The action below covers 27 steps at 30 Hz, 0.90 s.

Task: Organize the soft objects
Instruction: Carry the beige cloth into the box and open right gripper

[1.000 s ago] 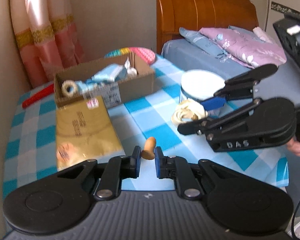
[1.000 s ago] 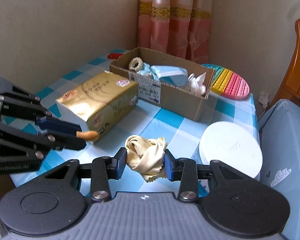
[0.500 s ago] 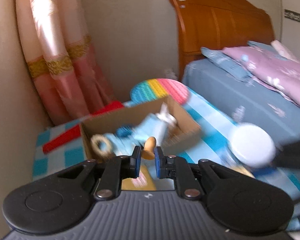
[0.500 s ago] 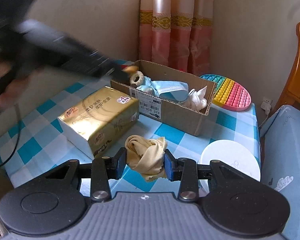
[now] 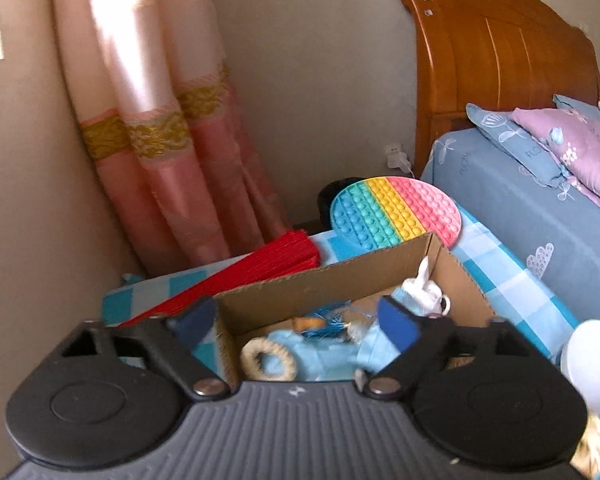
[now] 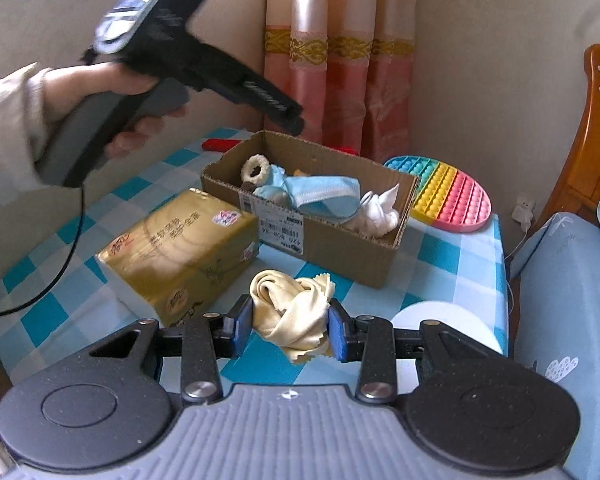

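My left gripper (image 5: 296,312) hangs over the open cardboard box (image 5: 320,284), its jaws opening wide with nothing between the pads. A small tan soft piece (image 5: 308,323) lies in the box below them, beside a fuzzy ring (image 5: 266,360), a light blue cloth (image 6: 320,196) and a white cloth (image 6: 380,212). From the right wrist view, a hand holds the left gripper (image 6: 294,118) above the box's far left corner. My right gripper (image 6: 288,328) is shut on a crumpled yellow cloth (image 6: 290,316), held a little above the checked table in front of the box (image 6: 332,240).
A gold tissue pack (image 6: 180,248) lies left of the box. Behind the box rests a rainbow bubble pad (image 5: 396,212), with a red folded fan (image 5: 260,268) to its left. A white round lid (image 6: 452,320) sits near the table's right edge. The bed borders the right side, curtain and wall the back.
My left gripper carried the tan piece from the front of the table to above the box and opened; the piece now lies in the box. The right gripper keeps hold of the yellow cloth.
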Each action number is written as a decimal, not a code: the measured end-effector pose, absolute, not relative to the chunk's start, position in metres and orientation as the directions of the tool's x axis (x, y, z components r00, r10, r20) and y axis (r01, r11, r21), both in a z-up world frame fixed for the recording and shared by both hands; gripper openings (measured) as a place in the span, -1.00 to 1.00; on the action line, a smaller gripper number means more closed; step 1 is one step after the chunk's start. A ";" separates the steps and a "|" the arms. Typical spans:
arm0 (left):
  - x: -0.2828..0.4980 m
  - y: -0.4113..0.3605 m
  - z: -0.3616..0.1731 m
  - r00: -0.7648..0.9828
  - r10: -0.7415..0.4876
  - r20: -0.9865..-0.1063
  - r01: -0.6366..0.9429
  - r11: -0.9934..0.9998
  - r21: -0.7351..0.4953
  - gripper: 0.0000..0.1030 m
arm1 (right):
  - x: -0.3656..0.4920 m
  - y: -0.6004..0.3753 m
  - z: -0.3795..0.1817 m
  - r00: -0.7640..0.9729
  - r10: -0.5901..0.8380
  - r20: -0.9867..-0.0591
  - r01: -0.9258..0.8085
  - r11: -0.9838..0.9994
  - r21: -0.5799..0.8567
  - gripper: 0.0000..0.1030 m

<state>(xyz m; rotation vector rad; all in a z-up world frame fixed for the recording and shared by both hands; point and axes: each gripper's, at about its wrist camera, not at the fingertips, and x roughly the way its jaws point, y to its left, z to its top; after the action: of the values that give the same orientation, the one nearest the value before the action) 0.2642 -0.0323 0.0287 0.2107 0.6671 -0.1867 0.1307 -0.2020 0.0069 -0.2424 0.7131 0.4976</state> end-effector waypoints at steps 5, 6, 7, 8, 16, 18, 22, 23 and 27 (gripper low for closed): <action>0.223 -0.018 0.043 0.784 -0.084 -0.615 0.211 0.968 0.137 0.87 | 0.146 -0.200 0.012 0.657 0.347 -0.669 -0.501 0.864 -0.043 -0.15; 0.213 -0.016 0.045 0.787 -0.082 -0.612 0.206 0.969 0.136 0.94 | 0.151 -0.200 0.014 0.660 0.345 -0.668 -0.495 0.868 -0.040 -0.15; 0.201 -0.014 0.047 0.793 -0.083 -0.603 0.203 0.970 0.134 0.97 | 0.157 -0.200 0.016 0.660 0.347 -0.667 -0.489 0.872 -0.030 -0.15; 0.188 -0.012 0.049 0.801 -0.083 -0.593 0.201 0.970 0.136 0.98 | 0.162 -0.200 0.018 0.658 0.350 -0.667 -0.486 0.874 -0.021 -0.15; 0.107 -0.004 0.042 0.826 -0.048 -0.562 0.142 0.982 0.126 0.99 | 0.223 -0.184 0.036 0.654 0.358 -0.667 -0.453 0.891 0.033 -0.14; 0.094 -0.002 0.034 0.806 -0.044 -0.590 0.131 0.986 0.106 0.99 | 0.239 -0.175 0.036 0.623 0.374 -0.687 -0.450 0.890 0.076 -0.14; 0.073 0.002 0.020 0.792 -0.055 -0.608 0.115 0.992 0.060 0.99 | 0.269 -0.153 0.034 0.602 0.376 -0.704 -0.455 0.886 0.085 -0.14; 0.070 0.002 0.018 0.792 -0.062 -0.607 0.116 0.992 0.051 0.99 | 0.277 -0.147 0.033 0.601 0.371 -0.708 -0.457 0.886 0.076 -0.14; 0.061 -0.002 0.007 0.777 -0.047 -0.627 0.112 0.992 0.064 0.99 | 0.305 -0.129 0.030 0.595 0.353 -0.722 -0.446 0.892 0.069 -0.14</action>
<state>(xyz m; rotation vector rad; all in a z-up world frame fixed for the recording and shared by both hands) 0.0612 -0.0025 0.0075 0.0993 0.6754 -0.0863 0.3048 -0.1285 0.0304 -0.1229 0.8101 0.4655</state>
